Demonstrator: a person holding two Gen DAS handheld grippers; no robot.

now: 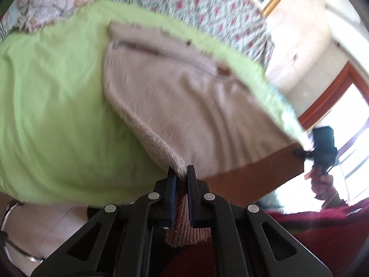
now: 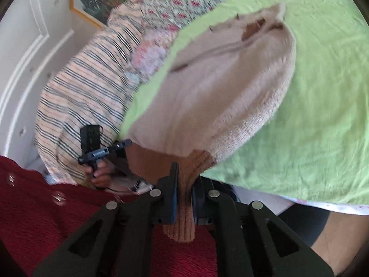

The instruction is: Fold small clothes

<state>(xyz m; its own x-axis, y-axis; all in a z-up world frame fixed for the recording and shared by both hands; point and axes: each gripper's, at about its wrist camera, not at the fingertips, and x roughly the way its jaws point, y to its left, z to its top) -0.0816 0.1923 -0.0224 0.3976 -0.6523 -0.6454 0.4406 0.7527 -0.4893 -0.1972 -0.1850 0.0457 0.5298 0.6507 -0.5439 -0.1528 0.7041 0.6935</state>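
Both grippers, left gripper (image 1: 181, 173) and right gripper (image 2: 185, 173), have fingers clamped on the beige knit sweater's (image 1: 184, 97) ribbed hem; next I'd carry it toward the collar.

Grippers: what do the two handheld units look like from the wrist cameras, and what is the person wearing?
Both the left gripper and right gripper are matte black, with angular linkage arms, round silver pivot pins and flat dark pads. Seen from across, each has a black boxy body on a pistol-style handle. The person wears a dark red knit garment.
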